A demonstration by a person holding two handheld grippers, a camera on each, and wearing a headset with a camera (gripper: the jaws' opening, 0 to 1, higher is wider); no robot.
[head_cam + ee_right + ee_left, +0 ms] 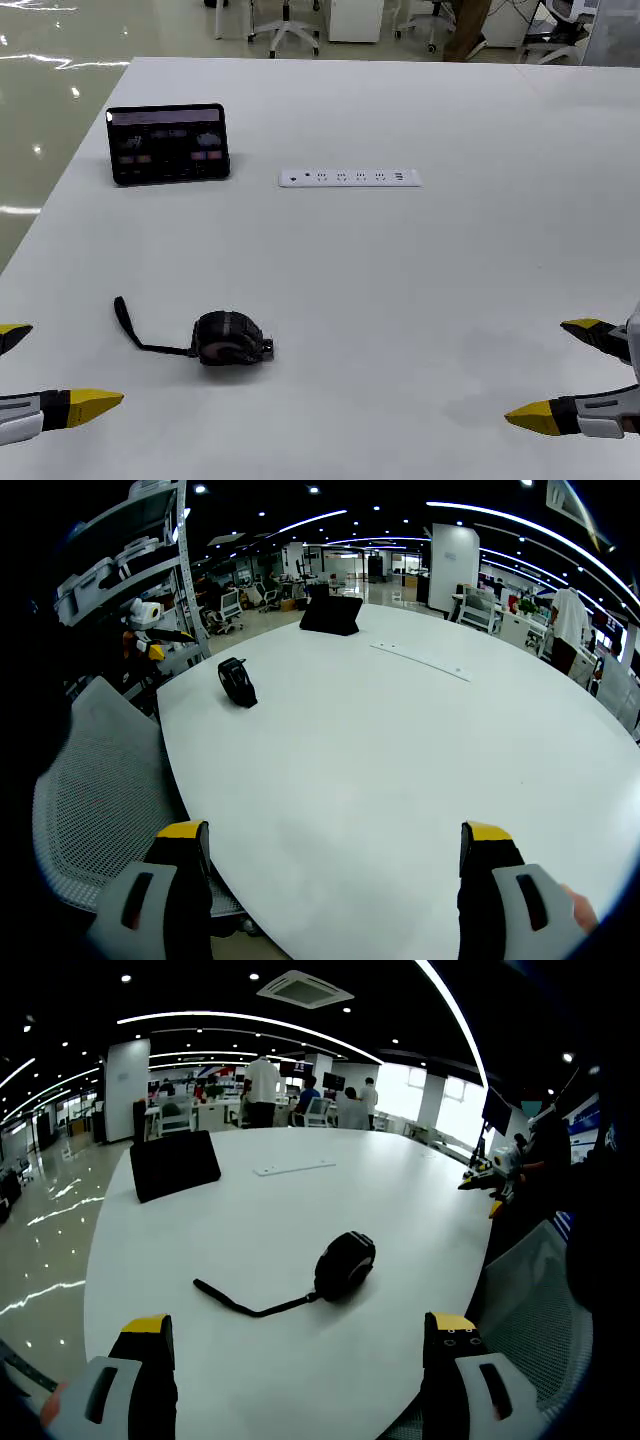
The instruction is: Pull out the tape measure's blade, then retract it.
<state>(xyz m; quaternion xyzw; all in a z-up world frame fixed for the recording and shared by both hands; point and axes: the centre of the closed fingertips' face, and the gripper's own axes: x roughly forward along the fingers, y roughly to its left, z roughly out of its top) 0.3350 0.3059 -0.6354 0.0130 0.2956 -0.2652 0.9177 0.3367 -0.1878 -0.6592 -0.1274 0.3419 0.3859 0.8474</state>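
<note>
Head view: the tape measure (231, 339) lies on the table (400, 280), blade in. The left hand-held gripper (72, 365) is near it and the right hand-held gripper (535, 370) well apart from it, both wide open and empty.

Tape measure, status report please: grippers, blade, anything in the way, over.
Left gripper open, right gripper open, both off the tape measure. Blade not pulled out; wrist strap lying on table. Tablet and power strip farther back, apart from it.

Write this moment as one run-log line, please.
stage: before grasp | tape measure: on table, blade in, untouched | left gripper: open | right gripper: open
</note>
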